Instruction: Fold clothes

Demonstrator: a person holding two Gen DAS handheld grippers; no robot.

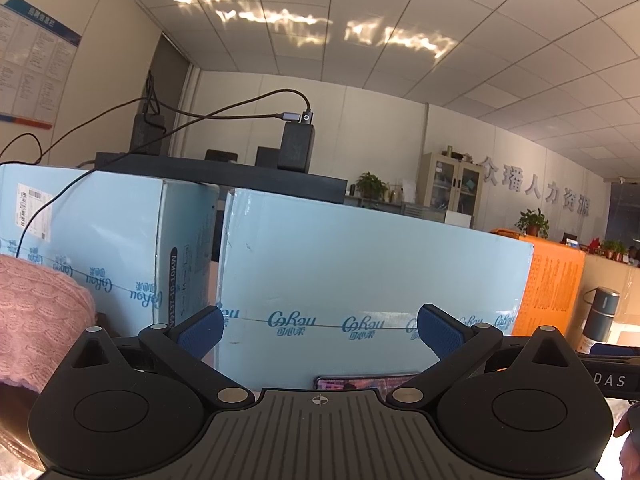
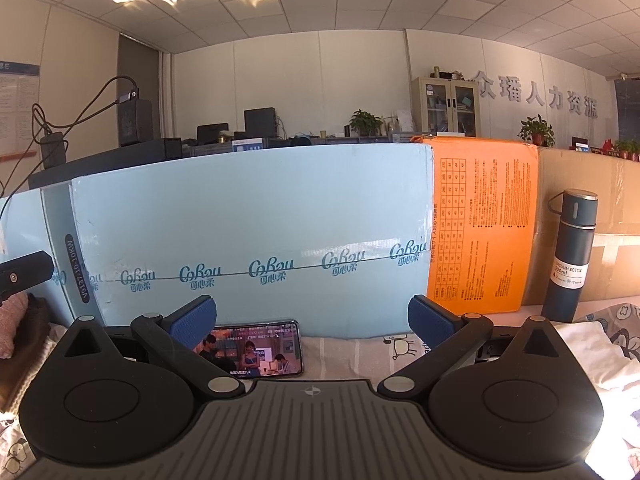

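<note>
Left of gripper (image 1: 320,330): pink knit (image 1: 38,320).

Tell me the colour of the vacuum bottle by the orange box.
Dark blue-grey vacuum bottle with a white label, clearest in the right wrist view.

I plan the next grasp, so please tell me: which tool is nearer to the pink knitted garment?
Left. The pink knitted garment lies right beside the open left tool, at its left side. The open right tool is farther; there the garment shows only at the far left edge.
</note>
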